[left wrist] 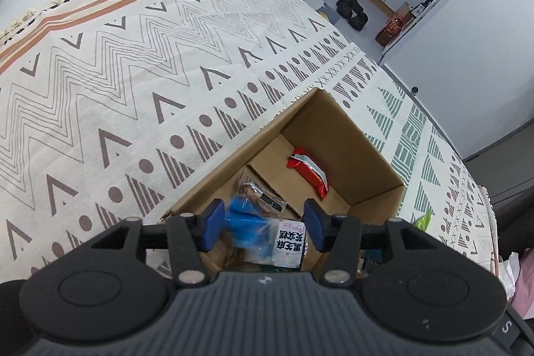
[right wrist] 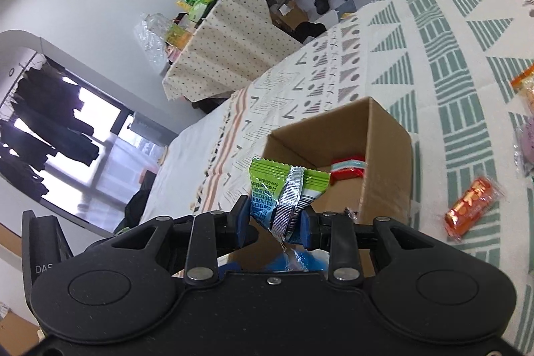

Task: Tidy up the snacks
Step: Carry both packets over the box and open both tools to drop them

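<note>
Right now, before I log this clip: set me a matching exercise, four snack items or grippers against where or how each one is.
Things:
1. green packet
2. red packet
3. orange packet
4. left gripper

States:
A. lying on the tablecloth beside the cardboard box
B. open above the box
C. pinched in the right gripper
D. on the box floor

Pairs: 1-C, 2-D, 3-A, 4-B

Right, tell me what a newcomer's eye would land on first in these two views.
First, the green snack packet pinched in the right tongs, held up just in front of the open cardboard box. Next, the left tongs open above that box, a blurred blue and white packet between the blue pads, a red packet on the box floor. An orange snack packet lies on the patterned tablecloth beside the box.
</note>
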`<state>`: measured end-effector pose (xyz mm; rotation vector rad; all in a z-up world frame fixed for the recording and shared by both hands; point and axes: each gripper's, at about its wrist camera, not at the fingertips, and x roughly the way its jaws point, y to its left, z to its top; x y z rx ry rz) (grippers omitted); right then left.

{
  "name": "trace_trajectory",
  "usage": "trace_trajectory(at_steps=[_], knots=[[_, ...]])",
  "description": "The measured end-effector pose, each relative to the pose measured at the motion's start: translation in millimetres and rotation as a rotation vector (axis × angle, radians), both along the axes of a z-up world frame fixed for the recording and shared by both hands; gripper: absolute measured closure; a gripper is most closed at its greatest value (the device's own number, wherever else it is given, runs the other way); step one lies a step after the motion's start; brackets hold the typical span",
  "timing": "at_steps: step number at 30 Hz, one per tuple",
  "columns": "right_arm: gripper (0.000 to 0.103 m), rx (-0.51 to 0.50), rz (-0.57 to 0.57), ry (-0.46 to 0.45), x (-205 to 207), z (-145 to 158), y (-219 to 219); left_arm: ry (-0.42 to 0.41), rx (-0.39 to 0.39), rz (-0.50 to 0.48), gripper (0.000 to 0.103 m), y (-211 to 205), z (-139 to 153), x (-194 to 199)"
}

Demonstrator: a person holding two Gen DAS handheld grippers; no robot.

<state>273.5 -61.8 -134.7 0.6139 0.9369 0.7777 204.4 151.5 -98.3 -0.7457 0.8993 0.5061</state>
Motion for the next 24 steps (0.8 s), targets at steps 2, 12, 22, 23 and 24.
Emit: trace_trajectory(at_steps=[2,12,22,23,24], knots=[[0.053,-0.014,-0.013,-0.006,0.3,0.2,0.6,-0.001,0.009,-0.003,0.043,-0.5,1.0,0.9],[0.045,-0.032,-0.066,0.003,-3.3,10.3,-25.9,0.019,0.059,0.017,0.018,-11.8,12.7,-4.1],[0.023,-0.042,-0.133,-0.028,-14.0,31.2,-66.8,0.013,0.083,-0.005,0.007,-42.7,32.7,-12.6],[0.021,-0.044,-0.140,-0.033,-15.1,33.2,-71.4,0.010,0.083,-0.012,0.007,-46.7,34.2,-13.1],[0.020,-0.046,-0.145,-0.037,-15.9,35.1,-75.4,0.009,0.085,-0.019,0.007,-51.1,35.7,-13.5]])
